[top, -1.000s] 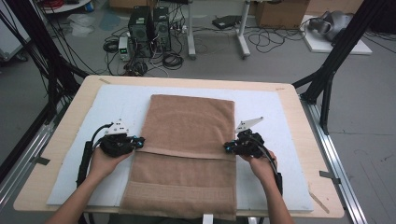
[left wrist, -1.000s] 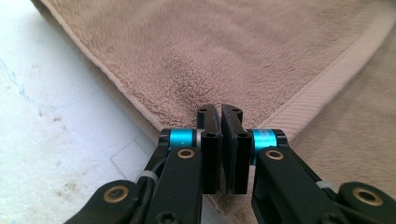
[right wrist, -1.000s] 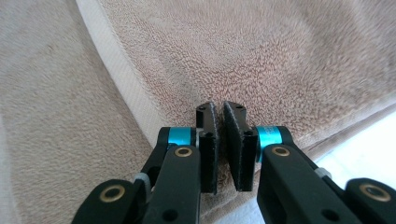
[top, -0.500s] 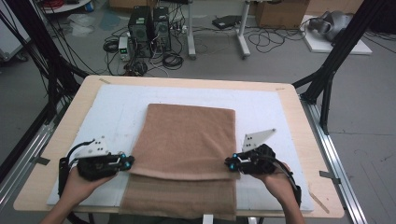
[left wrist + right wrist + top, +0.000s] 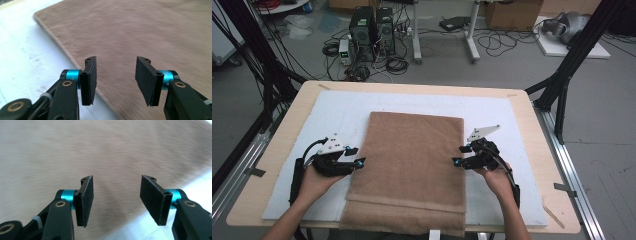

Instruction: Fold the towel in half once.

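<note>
Brown terry cloth, the towel point(image 5: 412, 170) lies flat on the white mat point(image 5: 302, 135) between the two hand-held grippers, already folded over once, with the lower layer sticking out as a strip along the edge nearest the person. The left gripper point(image 5: 354, 163) sits just beside the towel's left side edge, tips aimed inward at it; the right gripper point(image 5: 458, 161) mirrors it at the right side edge. Both have just been opening, and in each gripper view the black pads stand well apart with nothing pinched between them: the left gripper point(image 5: 116, 80) looks over the towel's edge where cloth meets mat, the right gripper point(image 5: 116, 200) over the pile, with a sliver of mat at its right. Released, then, on both sides.

As for handling, I judge the towel soft and limp, light enough for one pinch per side, and not fragile. It will sag and drape from wherever it is held, so it cannot be pushed or lifted as a board; two matching holds are needed to keep an edge straight. The pile should grip well against the rough pads, so slipping seems unlikely. The doubled layers make the side edges thick, and a pinch there may catch only the top layer. The gripper views are blurred, so I cannot tell how the layers line up at the edge. The best hold looks to be at the corners or side edges directly ahead of each gripper's tips, taking both layers together.
</note>
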